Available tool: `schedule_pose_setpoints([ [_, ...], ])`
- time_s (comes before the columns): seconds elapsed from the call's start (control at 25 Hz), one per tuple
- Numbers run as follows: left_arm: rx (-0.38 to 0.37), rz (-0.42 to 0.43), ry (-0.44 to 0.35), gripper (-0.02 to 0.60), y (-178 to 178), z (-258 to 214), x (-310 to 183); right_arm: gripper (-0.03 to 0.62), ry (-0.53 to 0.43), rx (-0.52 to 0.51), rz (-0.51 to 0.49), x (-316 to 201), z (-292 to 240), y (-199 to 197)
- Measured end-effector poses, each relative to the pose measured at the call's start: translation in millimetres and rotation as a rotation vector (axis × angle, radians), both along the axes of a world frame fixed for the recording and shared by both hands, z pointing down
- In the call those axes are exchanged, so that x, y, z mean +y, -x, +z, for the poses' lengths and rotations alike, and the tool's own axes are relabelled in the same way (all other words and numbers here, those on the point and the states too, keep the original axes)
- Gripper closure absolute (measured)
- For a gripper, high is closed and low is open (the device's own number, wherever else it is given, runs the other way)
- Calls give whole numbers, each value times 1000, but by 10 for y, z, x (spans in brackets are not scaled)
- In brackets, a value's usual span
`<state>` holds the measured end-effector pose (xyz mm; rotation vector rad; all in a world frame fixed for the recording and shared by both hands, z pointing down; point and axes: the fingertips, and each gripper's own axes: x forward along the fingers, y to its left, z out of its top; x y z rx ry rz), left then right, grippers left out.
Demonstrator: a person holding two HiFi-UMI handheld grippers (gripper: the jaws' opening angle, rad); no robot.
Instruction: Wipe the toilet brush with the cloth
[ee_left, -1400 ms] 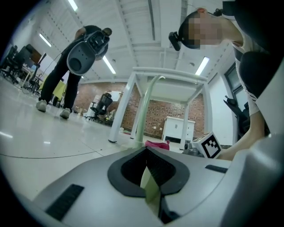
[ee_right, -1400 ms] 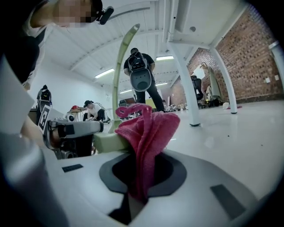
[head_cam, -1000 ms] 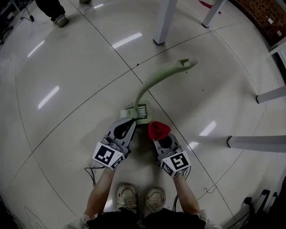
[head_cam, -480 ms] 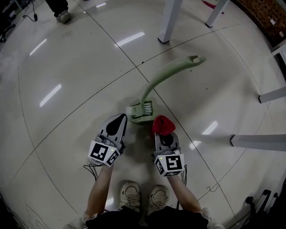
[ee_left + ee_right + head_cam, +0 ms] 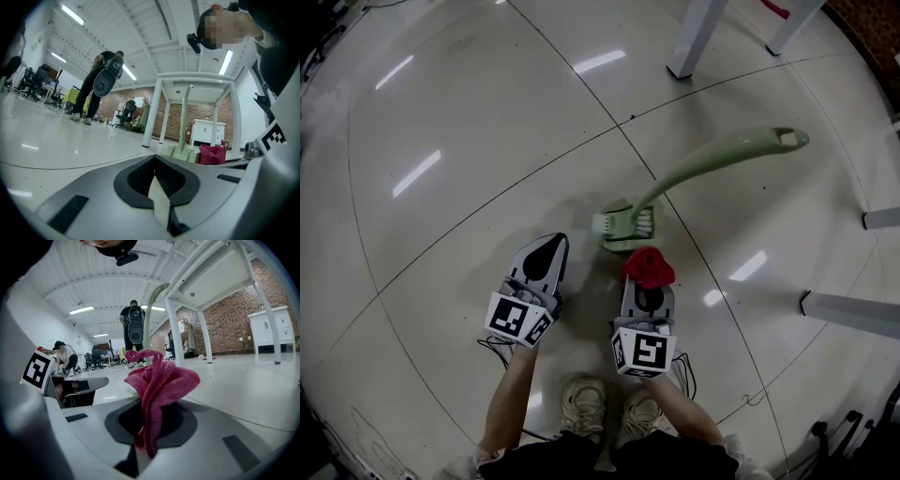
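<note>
In the head view, the pale green toilet brush lies on the glossy floor, its bristle end just beside the red cloth. The left gripper and right gripper each carry a black-and-white square marker with no readable words. The left gripper view shows its jaws pressed together with nothing between them. The right gripper view shows its jaws pinching the bunched cloth.

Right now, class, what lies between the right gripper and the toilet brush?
The red cloth, clamped in the right gripper, beside the toilet brush; see head view.
</note>
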<state>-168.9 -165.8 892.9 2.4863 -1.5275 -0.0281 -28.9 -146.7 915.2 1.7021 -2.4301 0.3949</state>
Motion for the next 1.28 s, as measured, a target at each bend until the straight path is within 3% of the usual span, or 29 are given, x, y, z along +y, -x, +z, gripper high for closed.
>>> schedule_pose_setpoints([
  [0.36,2,-41,14,578,208,41,68,563,-7,-3,-80,43,20,421],
  [0.92,23,-27,-20,578,92,-121,-11,563,19,-19,-207,37,-6,782],
  [1.08,34,75,-50,578,-153,-222,-1,563,3,-61,-128,82,-206,398],
  [1.28,3,319,-51,577,-755,-190,13,563,28,-10,7,84,-141,-174],
])
